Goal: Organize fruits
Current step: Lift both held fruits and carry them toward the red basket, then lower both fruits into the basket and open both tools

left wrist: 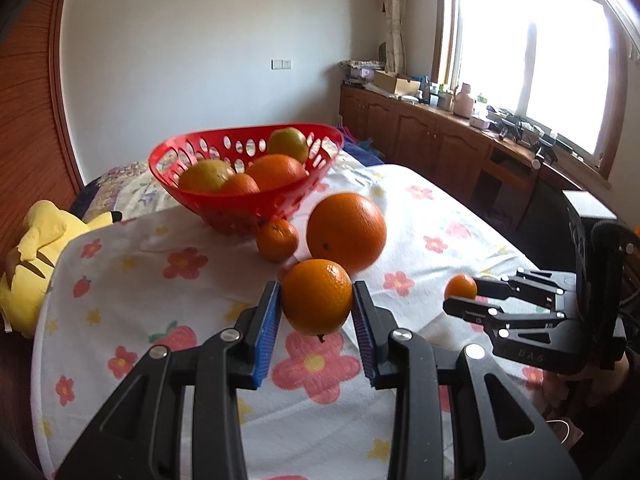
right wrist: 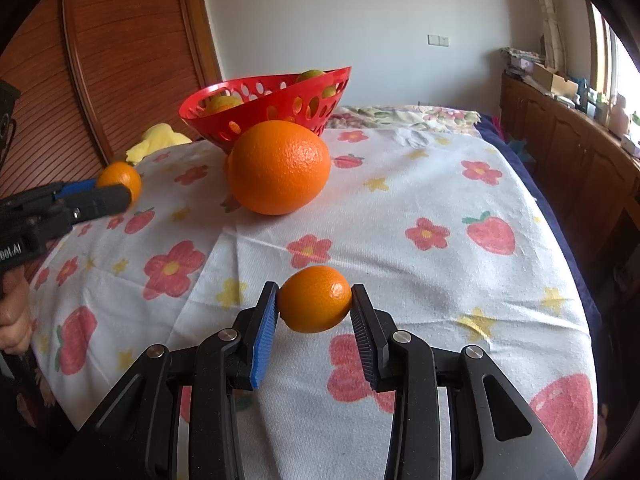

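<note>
Two oranges gripped, one per tool (left wrist: 316, 300) (right wrist: 315, 299); two lie loose, four fill the basket (left wrist: 240, 200).

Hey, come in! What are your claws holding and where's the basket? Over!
Left gripper shut on orange. Right gripper shut on mandarin. Basket ahead, part full. Big orange and a small one on cloth before it.

Home bedroom, bed (left wrist: 132, 184), plush toy (left wrist: 36, 256), wooden cabinets (left wrist: 420, 136)
</note>
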A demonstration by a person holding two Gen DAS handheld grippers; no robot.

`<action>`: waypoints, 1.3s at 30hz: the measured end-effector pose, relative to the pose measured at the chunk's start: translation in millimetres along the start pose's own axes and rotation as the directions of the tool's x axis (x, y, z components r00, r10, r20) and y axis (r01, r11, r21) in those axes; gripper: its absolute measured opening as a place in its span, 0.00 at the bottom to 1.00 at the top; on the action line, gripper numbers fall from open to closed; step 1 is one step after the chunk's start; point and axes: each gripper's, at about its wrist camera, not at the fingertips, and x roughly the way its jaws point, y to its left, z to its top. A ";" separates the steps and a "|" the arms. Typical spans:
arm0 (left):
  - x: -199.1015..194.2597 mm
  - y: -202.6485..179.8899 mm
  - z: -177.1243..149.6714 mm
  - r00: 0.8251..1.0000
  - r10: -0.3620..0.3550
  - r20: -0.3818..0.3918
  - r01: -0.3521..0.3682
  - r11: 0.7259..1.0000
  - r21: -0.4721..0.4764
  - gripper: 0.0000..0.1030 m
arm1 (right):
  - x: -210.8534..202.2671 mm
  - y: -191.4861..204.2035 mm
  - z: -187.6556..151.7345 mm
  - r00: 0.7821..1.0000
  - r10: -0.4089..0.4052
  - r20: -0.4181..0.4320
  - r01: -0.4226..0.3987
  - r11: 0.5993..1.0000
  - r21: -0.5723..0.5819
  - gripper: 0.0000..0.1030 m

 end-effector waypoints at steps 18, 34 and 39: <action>-10.7 27.9 53.0 0.993 0.055 0.103 -0.056 0.998 0.003 0.33 | -29.4 10.1 67.8 0.993 -0.010 0.121 0.023 0.994 -0.110 0.35; 19.6 62.4 95.7 0.986 0.113 0.122 -0.112 0.994 -0.011 0.33 | -1.3 29.1 158.4 0.983 0.031 0.182 0.008 0.977 -0.214 0.35; 40.1 73.7 107.9 0.986 0.125 0.113 -0.124 0.992 -0.012 0.33 | 25.6 32.2 179.5 0.985 0.047 0.167 -0.005 0.970 -0.242 0.35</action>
